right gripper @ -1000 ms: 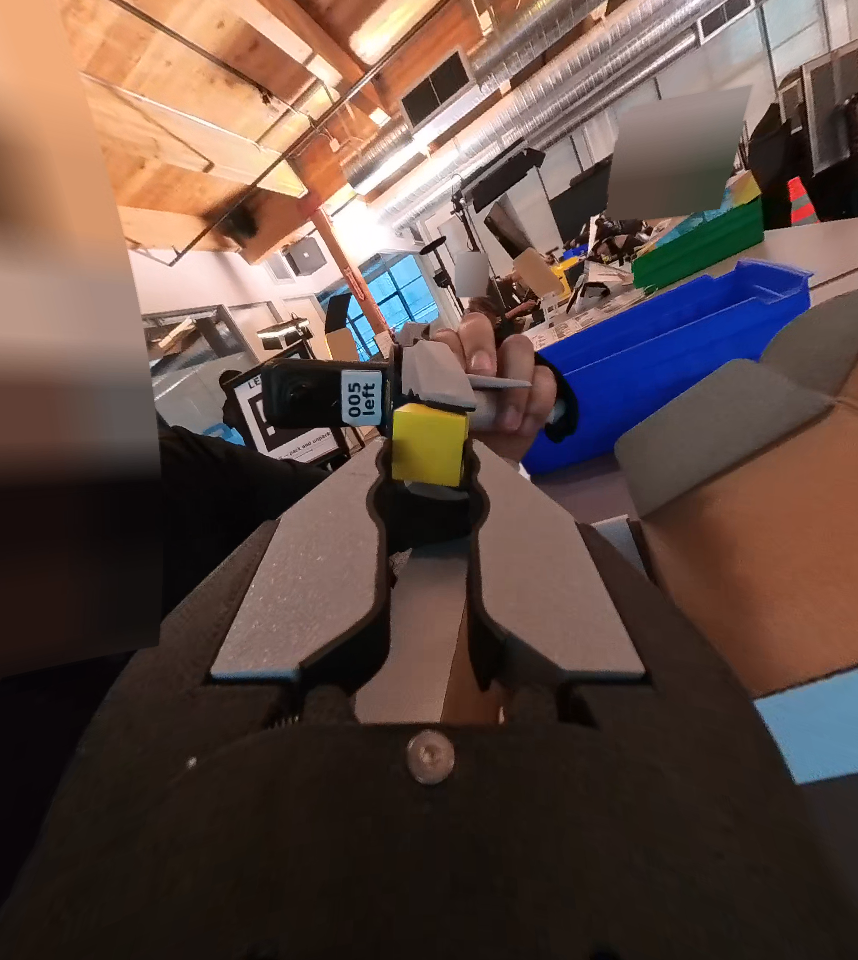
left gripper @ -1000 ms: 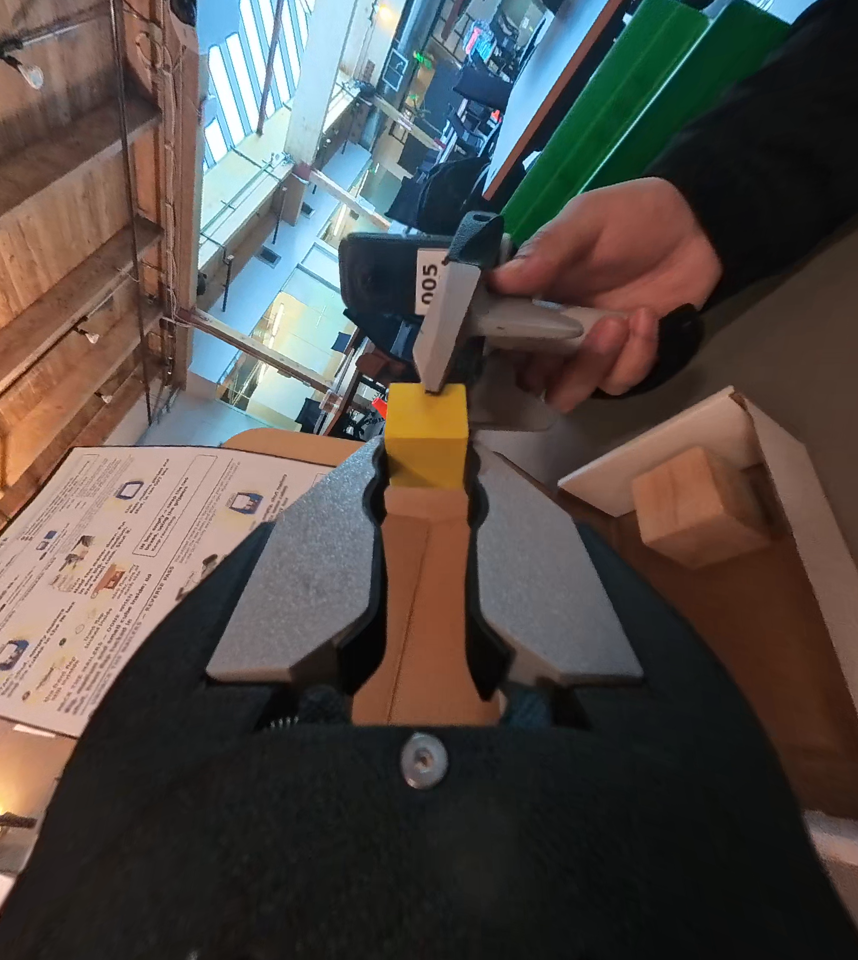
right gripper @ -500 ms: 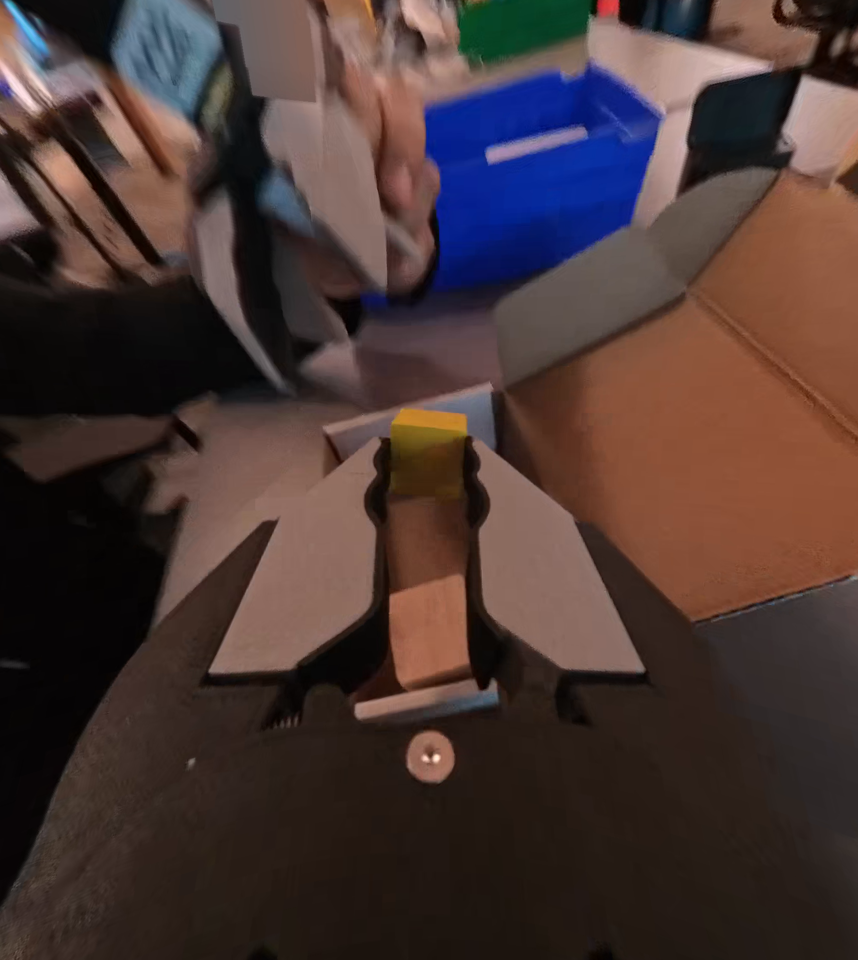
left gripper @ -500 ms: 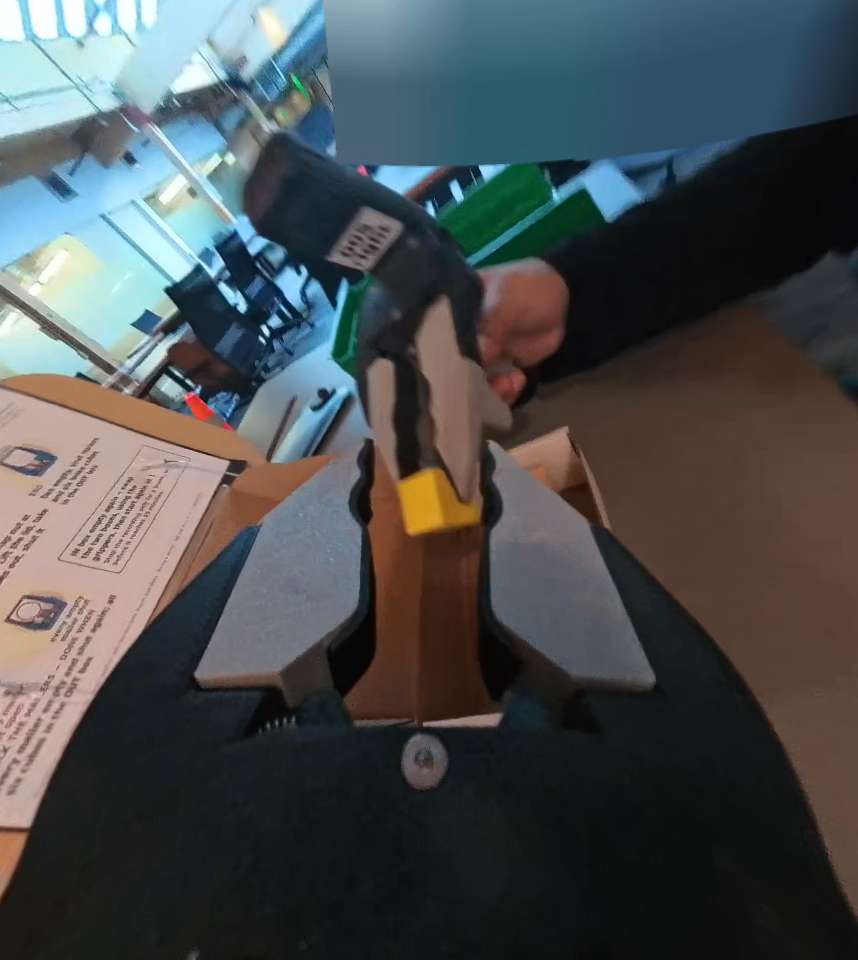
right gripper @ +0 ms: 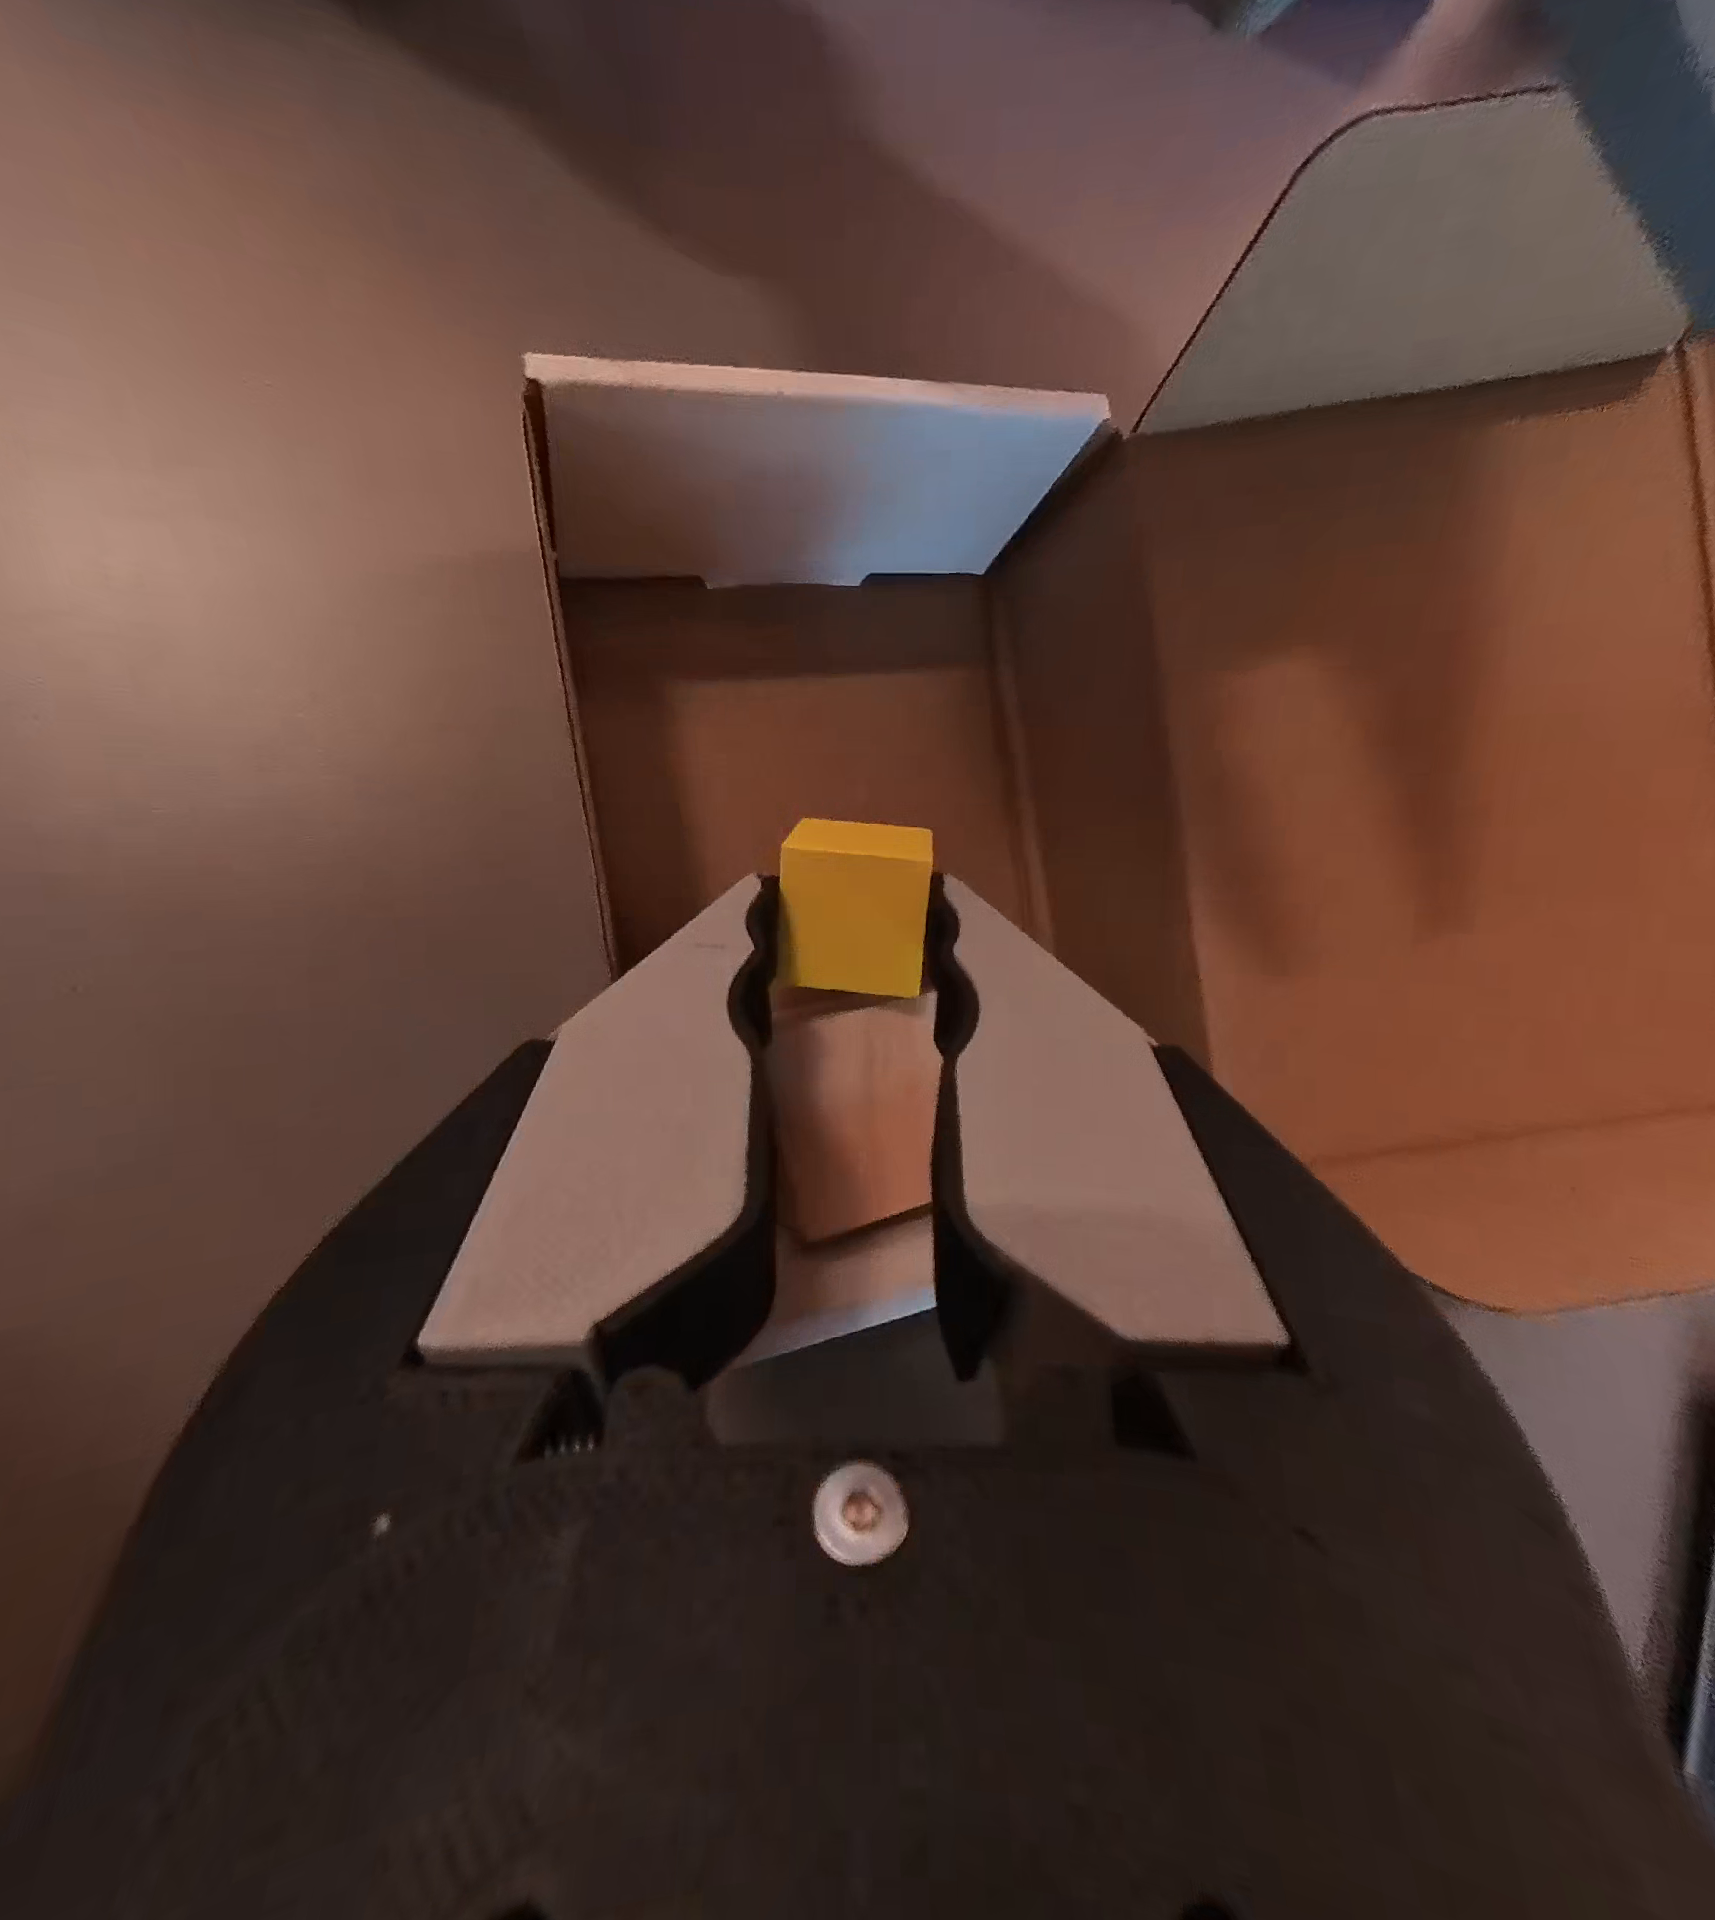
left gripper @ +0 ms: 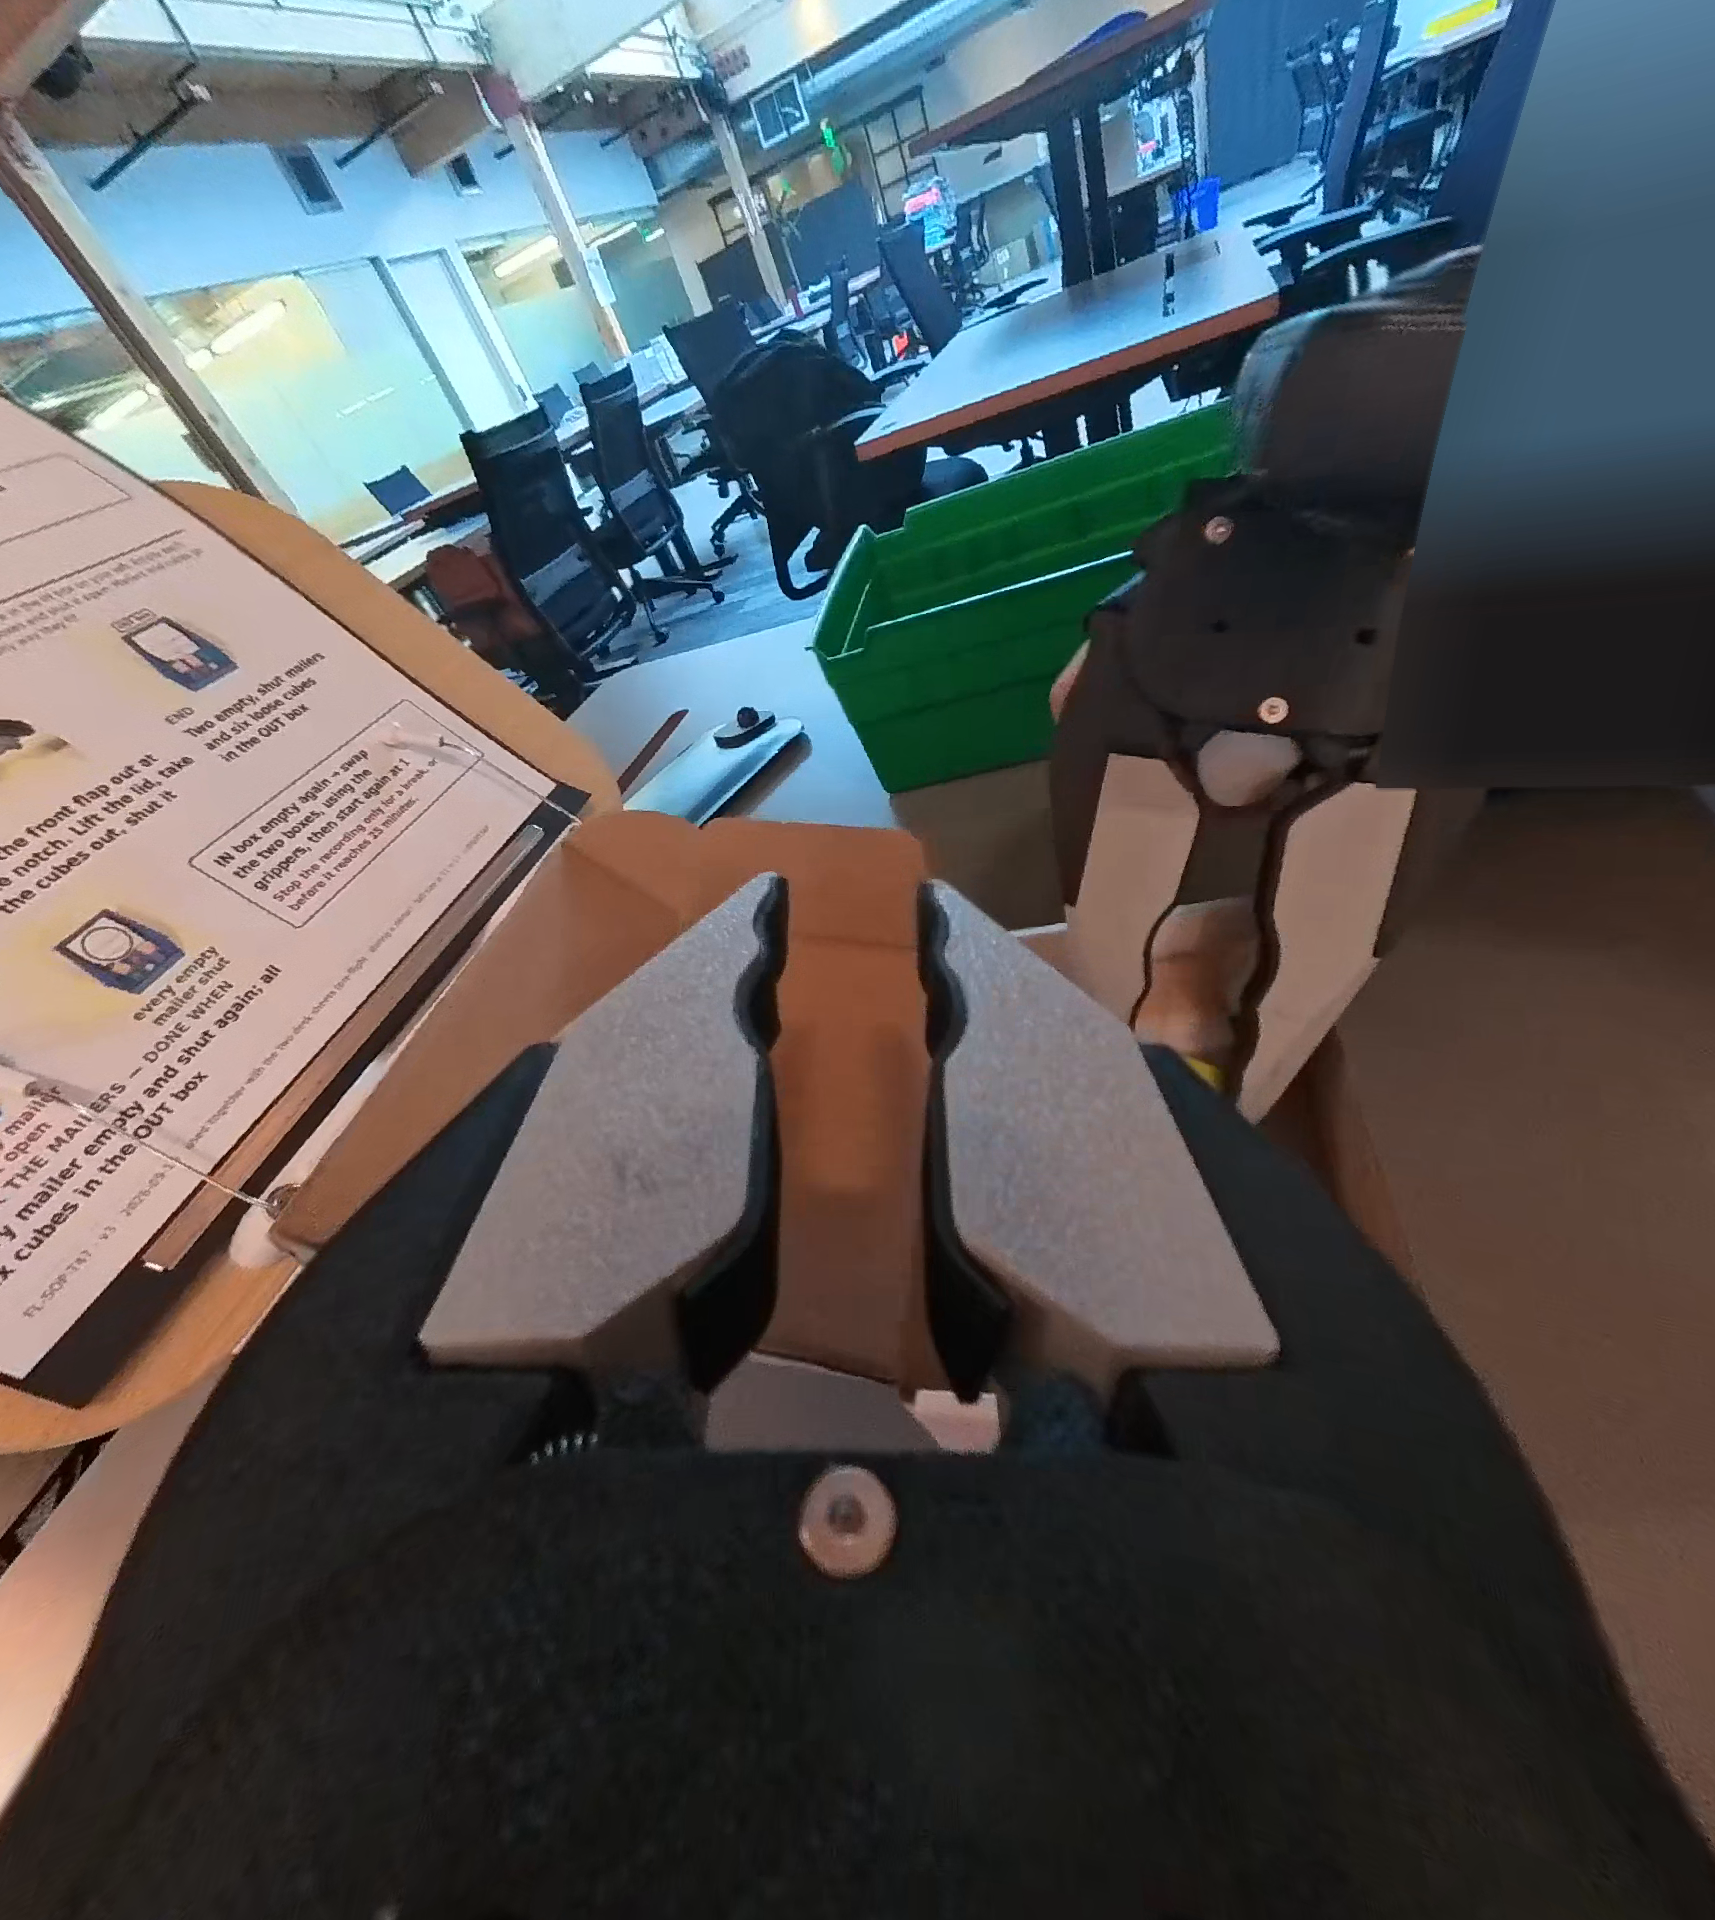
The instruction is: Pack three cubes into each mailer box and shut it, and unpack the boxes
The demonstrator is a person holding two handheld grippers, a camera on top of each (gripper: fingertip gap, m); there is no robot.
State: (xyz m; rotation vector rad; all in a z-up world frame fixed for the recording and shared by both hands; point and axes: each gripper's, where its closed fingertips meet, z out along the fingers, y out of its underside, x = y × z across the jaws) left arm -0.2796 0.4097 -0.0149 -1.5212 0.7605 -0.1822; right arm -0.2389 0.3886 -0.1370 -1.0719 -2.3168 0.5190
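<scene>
- Our right gripper (right gripper: 853, 935) is clamped on the yellow cube (right gripper: 855, 906), flat faces between its fingertips, poised above the open mailer box (right gripper: 811, 665).
- We judge the cube light, rigid and smooth; gripping opposite faces squarely suits it.
- A plain wooden cube (right gripper: 858, 1122) sits below.
- Our left gripper (left gripper: 848, 977) is parted, holding nothing.

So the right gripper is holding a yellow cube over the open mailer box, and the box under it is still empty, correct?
Not quite. The right wrist view shows a plain wooden cube already lying in the open mailer box, below the jaws. The rest holds: the right gripper grips a yellow cube above that box.
</scene>
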